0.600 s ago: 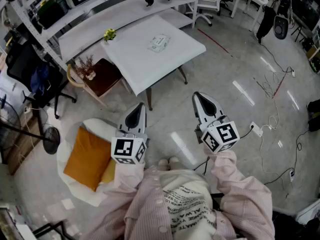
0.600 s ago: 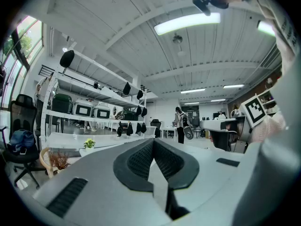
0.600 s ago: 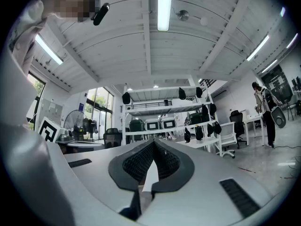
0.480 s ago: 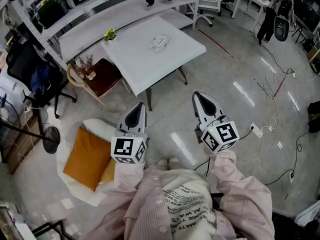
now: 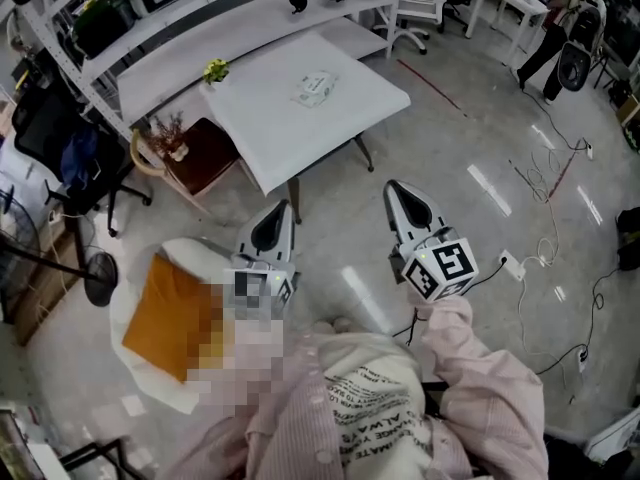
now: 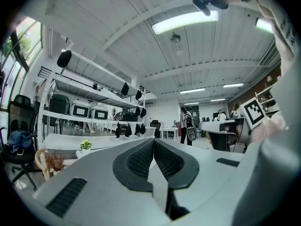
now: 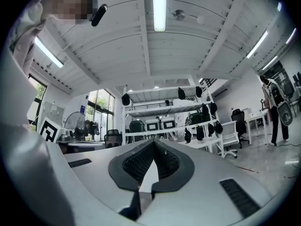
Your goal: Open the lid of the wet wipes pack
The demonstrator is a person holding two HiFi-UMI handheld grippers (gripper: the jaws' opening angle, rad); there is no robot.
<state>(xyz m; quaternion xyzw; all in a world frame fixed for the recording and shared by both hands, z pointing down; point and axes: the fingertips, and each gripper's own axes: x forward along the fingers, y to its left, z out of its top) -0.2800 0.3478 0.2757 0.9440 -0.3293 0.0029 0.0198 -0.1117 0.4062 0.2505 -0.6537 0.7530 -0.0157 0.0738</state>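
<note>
The wet wipes pack (image 5: 314, 87), a small pale packet, lies flat on the white table (image 5: 340, 118) in the head view, far ahead of both grippers. My left gripper (image 5: 279, 212) is held level over the floor, short of the table's near corner, its jaws shut on nothing. My right gripper (image 5: 394, 189) hovers to the right of that corner, also shut and empty. In the left gripper view the black ribbed pads (image 6: 141, 159) meet at the tip. The right gripper view shows its pads (image 7: 137, 163) pressed together too. Neither gripper view shows the pack.
A small yellow plant (image 5: 215, 68) stands at the table's far left corner. A brown side table (image 5: 205, 153) with dried twigs sits left of it, a white seat with an orange cushion (image 5: 165, 318) nearer me. Long shelving (image 5: 200, 28) runs behind; cables (image 5: 550, 168) cross the floor at right.
The head view has shifted slightly. Both grippers keep their places and stay shut.
</note>
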